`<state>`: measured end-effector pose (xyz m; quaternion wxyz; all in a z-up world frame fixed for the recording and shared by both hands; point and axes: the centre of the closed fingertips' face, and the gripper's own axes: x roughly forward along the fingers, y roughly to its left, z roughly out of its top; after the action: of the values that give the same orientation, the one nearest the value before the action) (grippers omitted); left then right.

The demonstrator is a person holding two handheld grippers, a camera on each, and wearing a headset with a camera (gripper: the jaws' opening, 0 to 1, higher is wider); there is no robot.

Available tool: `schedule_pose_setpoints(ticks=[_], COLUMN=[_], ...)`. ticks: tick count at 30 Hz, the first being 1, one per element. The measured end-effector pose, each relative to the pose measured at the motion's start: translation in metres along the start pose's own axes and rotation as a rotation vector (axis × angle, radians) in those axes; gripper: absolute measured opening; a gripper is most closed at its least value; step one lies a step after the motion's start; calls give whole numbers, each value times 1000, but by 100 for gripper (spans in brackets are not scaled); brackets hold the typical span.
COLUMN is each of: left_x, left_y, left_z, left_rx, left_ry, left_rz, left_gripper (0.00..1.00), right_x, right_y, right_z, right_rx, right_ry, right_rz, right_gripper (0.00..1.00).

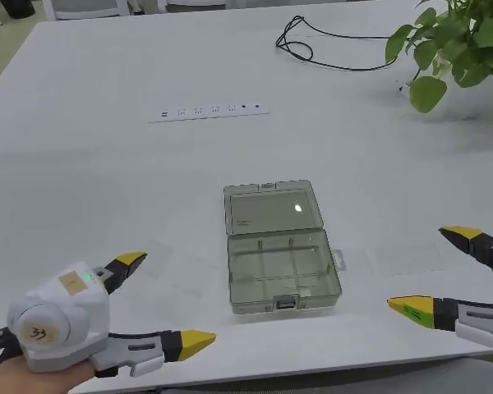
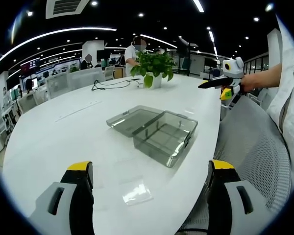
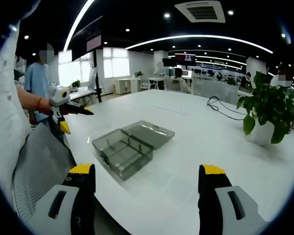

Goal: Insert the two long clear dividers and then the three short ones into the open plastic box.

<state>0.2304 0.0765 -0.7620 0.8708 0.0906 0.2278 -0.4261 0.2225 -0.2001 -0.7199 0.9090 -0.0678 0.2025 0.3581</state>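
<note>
The clear plastic box lies open near the table's front edge, its lid folded back flat behind it. Faint partition lines cross its inside. My left gripper is open to the left of the box, with nothing between its jaws. My right gripper is open to the right of it, also holding nothing. In the left gripper view, a small clear flat piece lies on the table just ahead of my left gripper, short of the box. The right gripper view has the box ahead and to the left of my right gripper.
A white power strip lies mid-table, a black cable at the back, and a potted plant at the back right. The table's front edge runs just under both grippers. People stand in the office behind.
</note>
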Motion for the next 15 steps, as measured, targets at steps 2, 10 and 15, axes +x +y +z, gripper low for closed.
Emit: schedule_pose_setpoints(ticks=[2,10,15], left_x=[0,0,-2], left_y=[1,4,13], left_z=[0,-1,-3], left_rx=[-1,-1,-13], left_ry=[1,8,20], left_rz=[2,5,24], left_gripper=[100,100,98], right_x=[0,0,-1], right_y=[0,0,-1], right_z=[0,-1,-3], right_rx=[1,5,11], right_ry=[-1,-2,-3], right_rz=[0,-3,-7], right_gripper=[87,87,87])
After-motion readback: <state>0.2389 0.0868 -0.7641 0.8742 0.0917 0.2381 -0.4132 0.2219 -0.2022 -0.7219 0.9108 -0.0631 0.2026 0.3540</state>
